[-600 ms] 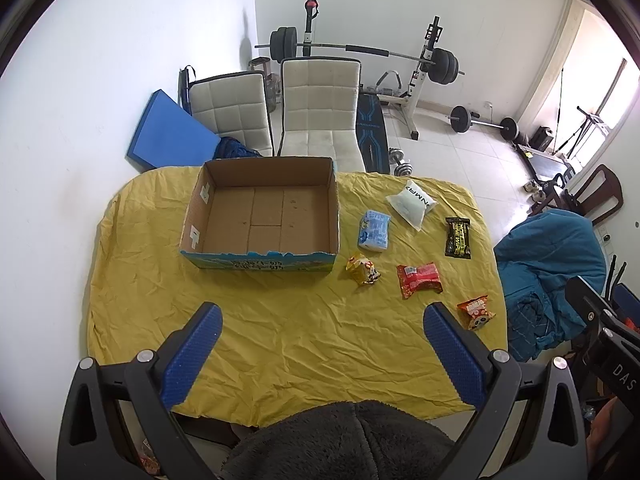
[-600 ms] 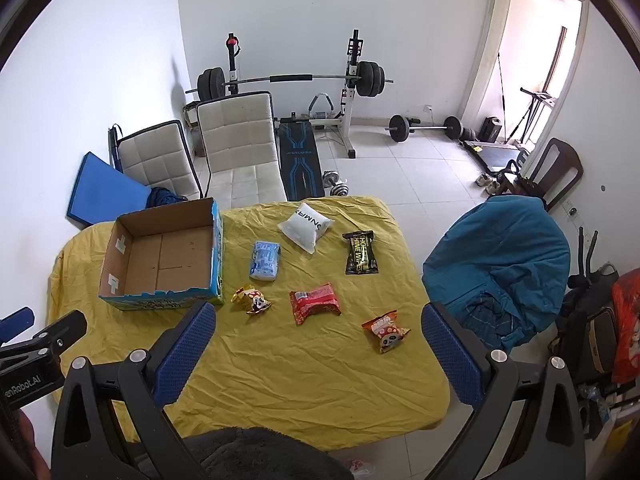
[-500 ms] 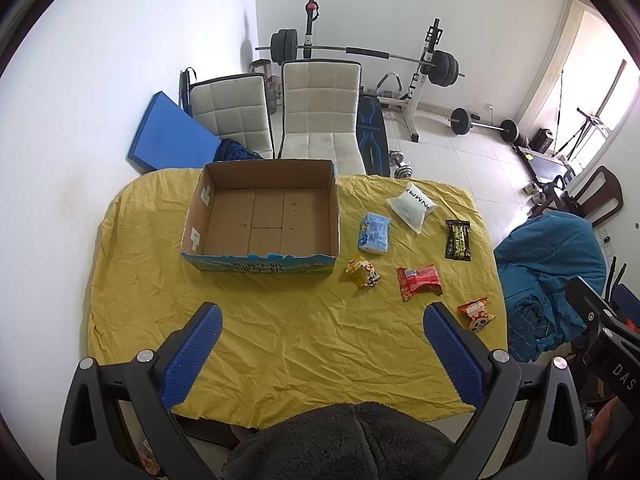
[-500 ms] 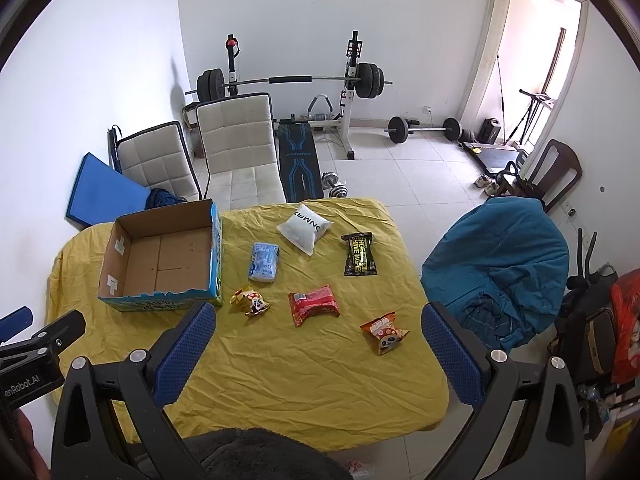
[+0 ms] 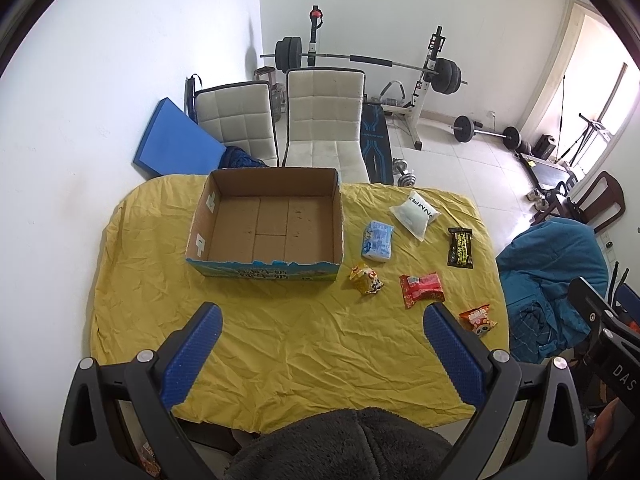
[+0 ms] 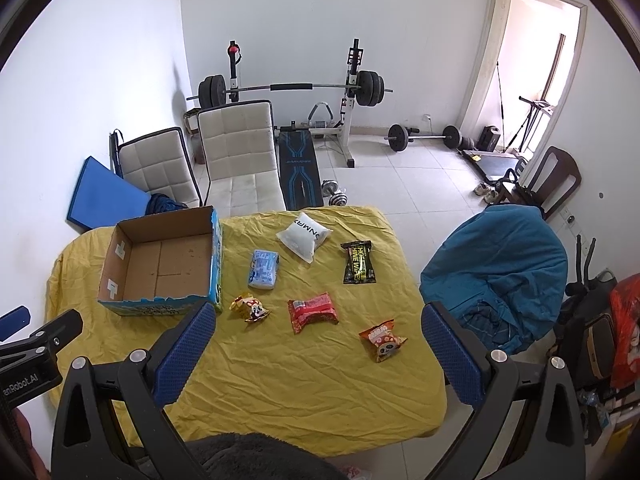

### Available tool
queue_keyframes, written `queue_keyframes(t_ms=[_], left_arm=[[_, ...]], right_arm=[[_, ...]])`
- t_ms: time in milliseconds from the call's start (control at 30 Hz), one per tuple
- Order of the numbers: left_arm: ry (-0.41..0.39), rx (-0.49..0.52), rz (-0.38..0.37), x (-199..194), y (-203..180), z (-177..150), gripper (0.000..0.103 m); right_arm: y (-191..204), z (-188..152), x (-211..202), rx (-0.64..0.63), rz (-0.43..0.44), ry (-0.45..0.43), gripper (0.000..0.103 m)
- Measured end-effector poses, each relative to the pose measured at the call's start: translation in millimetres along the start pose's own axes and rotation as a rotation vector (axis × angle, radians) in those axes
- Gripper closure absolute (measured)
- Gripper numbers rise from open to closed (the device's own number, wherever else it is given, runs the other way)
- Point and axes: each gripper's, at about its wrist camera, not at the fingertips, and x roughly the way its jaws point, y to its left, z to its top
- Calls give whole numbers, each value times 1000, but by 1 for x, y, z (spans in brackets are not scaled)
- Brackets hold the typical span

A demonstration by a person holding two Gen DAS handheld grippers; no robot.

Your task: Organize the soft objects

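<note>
An open, empty cardboard box [image 5: 272,224] [image 6: 160,268] stands on the yellow tablecloth [image 5: 280,340]. To its right lie several soft packets: a light blue pack [image 5: 377,240] [image 6: 264,269], a white pouch [image 5: 415,213] [image 6: 305,235], a black bar [image 5: 460,247] [image 6: 358,267], a yellow snack [image 5: 366,278] [image 6: 250,308], a red packet [image 5: 422,289] [image 6: 313,311] and an orange snack [image 5: 478,318] [image 6: 383,338]. My left gripper [image 5: 322,320] and right gripper [image 6: 314,320] are both open and empty, held high above the table's near edge.
Two white chairs [image 5: 320,120] stand behind the table, with a blue mat [image 5: 176,140] against the wall. A weight bench and barbells [image 6: 296,92] fill the back. A chair draped in teal cloth [image 6: 496,268] stands at the table's right.
Both views have shifted very slightly. Nothing on the table has moved and both grippers stay open.
</note>
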Motion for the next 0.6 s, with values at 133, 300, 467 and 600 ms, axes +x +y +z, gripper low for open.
queue_keyframes(t_ms=[133,300,467,600], left_arm=[[-10,-1,2,-1,1,1,0],[-13,0,5,-2,2,1,0],[-22,-3,5,-3,2,3,0],[-34,-6,5,-4,3,5,0]], right_arm=[[0,-1,-1,-4,5,2,0],[1,-1,-5,-17,8,-11,0],[6,0,-9,-34,15,-23,0],[9,2,-9,-40,19,-22,0]])
